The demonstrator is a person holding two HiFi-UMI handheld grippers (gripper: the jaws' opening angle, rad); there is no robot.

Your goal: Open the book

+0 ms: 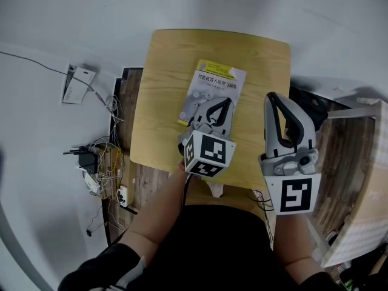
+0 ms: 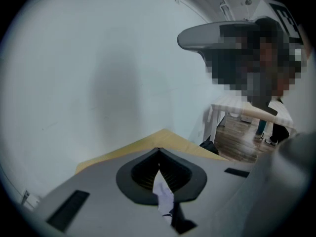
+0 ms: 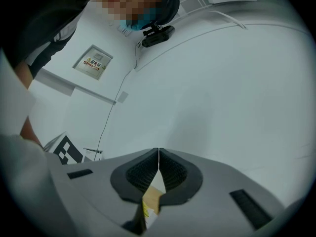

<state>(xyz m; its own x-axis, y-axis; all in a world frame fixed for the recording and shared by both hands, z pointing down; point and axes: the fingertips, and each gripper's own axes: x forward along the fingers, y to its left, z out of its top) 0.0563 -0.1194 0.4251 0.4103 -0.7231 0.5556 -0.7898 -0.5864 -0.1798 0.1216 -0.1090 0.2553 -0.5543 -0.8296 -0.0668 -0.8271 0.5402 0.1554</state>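
Note:
A closed book (image 1: 211, 90) with a white and yellow cover lies flat on the small wooden table (image 1: 170, 77), right of its middle. My left gripper (image 1: 228, 101) hangs over the book's near half, pointing down toward the cover, its fingertips together. In the left gripper view the left gripper (image 2: 158, 150) is shut, and a sliver of the book's cover (image 2: 163, 195) shows through the hollow behind the tips. My right gripper (image 1: 271, 96) is over the table's right part, beside the book and apart from it. The right gripper (image 3: 158, 149) is also shut with nothing held.
The table stands against a white wall. On the floor to the left lie a white box (image 1: 77, 85) and a tangle of cables with a power strip (image 1: 103, 168). A dark bag (image 1: 310, 107) and a cardboard box (image 1: 364, 211) are at the right. A person stands in the background (image 2: 269, 83).

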